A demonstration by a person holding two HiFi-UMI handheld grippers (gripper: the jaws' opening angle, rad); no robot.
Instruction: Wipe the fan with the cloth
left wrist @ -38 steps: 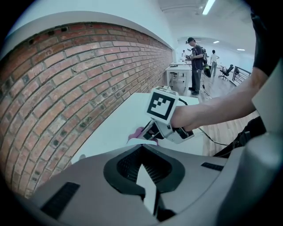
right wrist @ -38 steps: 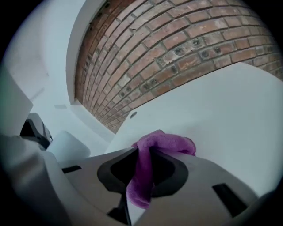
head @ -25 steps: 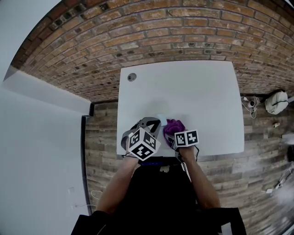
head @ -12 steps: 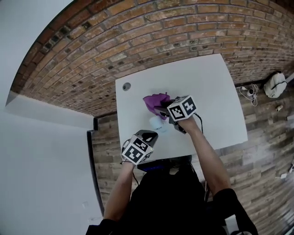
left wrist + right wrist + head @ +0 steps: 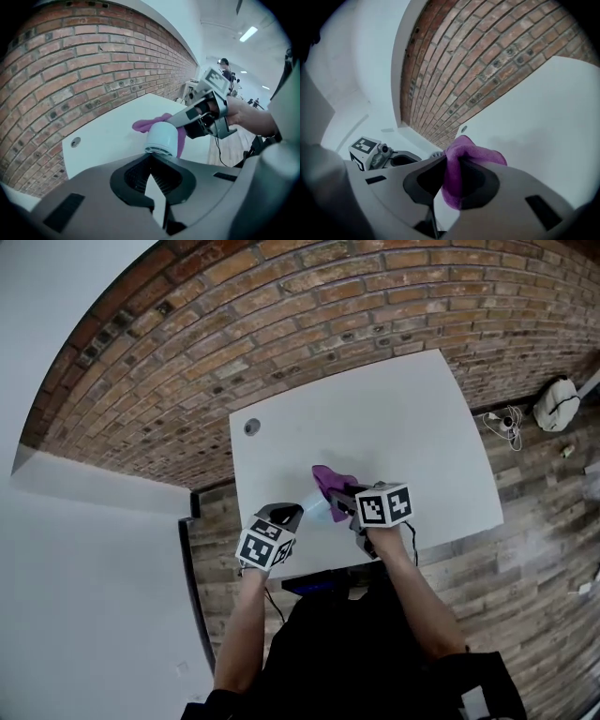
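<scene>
left gripper [image 5: 152, 185]: jaws closed tight on a thin white part of the fan [image 5: 162, 137]; pointed steeply down, forearm reaching in over the near edge.
right gripper [image 5: 450, 180]: clamped on the purple cloth [image 5: 461, 150]; aimed nearly level, cloth just behind the fan and seemingly touching it.
desk [image 5: 394, 418]: both grippers near its front edge; open white top toward the brick wall [image 5: 234, 343] and rightward.

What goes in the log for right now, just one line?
step: wiping fan | left gripper: shut on fan | right gripper: shut on purple cloth | cloth: against fan's far side | place: over white table
</scene>
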